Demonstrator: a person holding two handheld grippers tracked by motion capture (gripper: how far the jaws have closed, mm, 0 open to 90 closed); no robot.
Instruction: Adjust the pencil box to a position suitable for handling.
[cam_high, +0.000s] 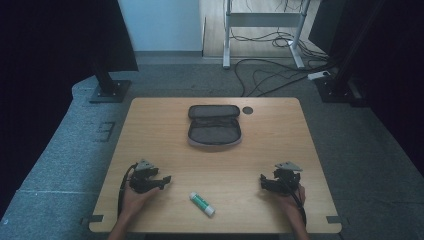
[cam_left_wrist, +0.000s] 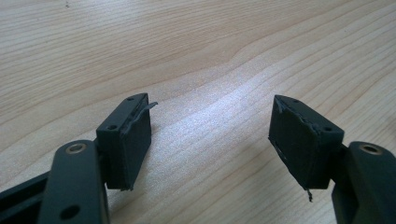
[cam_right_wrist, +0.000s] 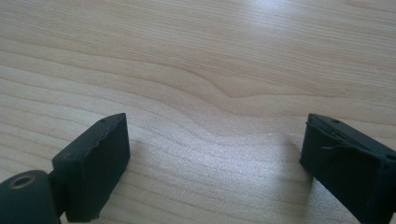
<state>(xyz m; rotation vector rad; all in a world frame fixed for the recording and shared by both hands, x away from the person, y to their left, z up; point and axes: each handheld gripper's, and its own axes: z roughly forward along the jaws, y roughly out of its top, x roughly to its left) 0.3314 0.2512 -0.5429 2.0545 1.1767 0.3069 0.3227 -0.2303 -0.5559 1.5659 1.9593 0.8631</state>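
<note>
High view showed a wooden table (cam_high: 150, 130) with wide bare stretches along its left and right sides and between the two grippers. A grey pencil case (cam_high: 214, 126) lay unzipped and open near the far edge, centred, just beside a dark round disc (cam_high: 247, 110) in the tabletop. A glue stick (cam_high: 202, 203), white with a green band, lay tilted near the near edge, well apart from the case. The left gripper (cam_high: 162, 181) rested low at the near left, held in the person's left hand (cam_high: 134, 196), its jaws pointing inward toward the middle. The right gripper (cam_high: 263, 181) mirrored it at the near right. Left gripper view and right gripper view each showed both black jaws spread wide apart over bare wood grain, gripping nothing.
</note>
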